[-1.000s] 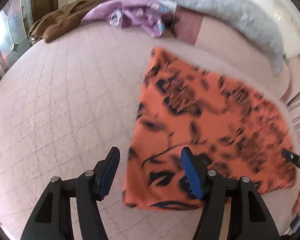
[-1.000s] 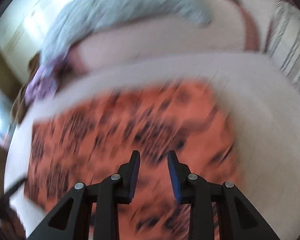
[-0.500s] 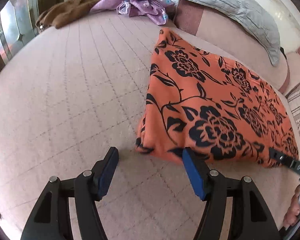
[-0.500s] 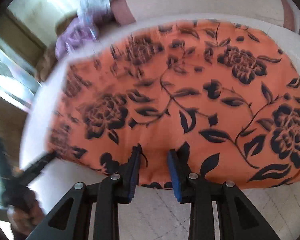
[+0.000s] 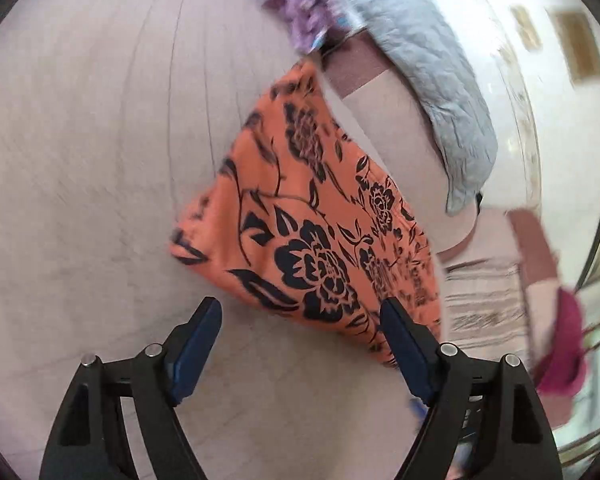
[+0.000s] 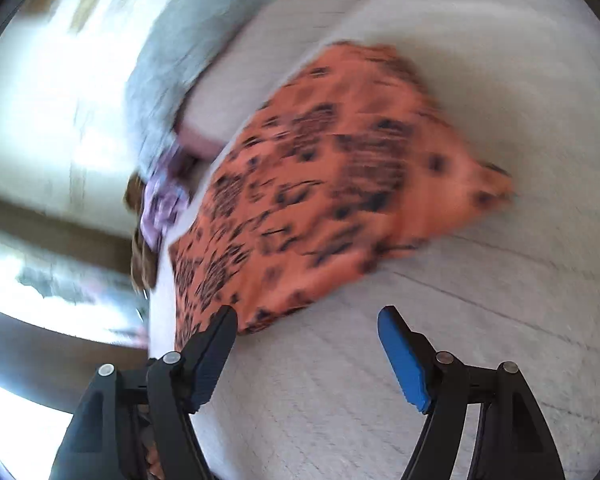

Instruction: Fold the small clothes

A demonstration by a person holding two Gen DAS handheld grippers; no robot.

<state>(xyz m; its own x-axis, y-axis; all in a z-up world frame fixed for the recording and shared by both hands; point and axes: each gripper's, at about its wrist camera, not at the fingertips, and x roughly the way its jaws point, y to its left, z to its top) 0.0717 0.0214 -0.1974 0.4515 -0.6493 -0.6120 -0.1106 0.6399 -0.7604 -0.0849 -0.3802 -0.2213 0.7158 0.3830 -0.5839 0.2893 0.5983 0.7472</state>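
An orange garment with black flowers (image 5: 312, 220) lies folded flat on the pale quilted bed (image 5: 100, 160). My left gripper (image 5: 300, 320) is open and empty, just short of the garment's near edge. In the right wrist view the same garment (image 6: 332, 184) shows blurred, ahead and to the left. My right gripper (image 6: 306, 328) is open and empty, with its left finger close to the garment's near corner.
A grey quilted pillow (image 5: 440, 92) lies behind the garment. A purple garment (image 5: 300, 12) is bunched at the far edge of the bed. A striped cloth (image 5: 480, 300) and a magenta item (image 5: 564, 348) lie at the right. A window (image 6: 40, 288) is at the left.
My right gripper has opened wide and drawn back from the orange garment. Both cameras have swung and pulled back; the garment lies let go on the bed.
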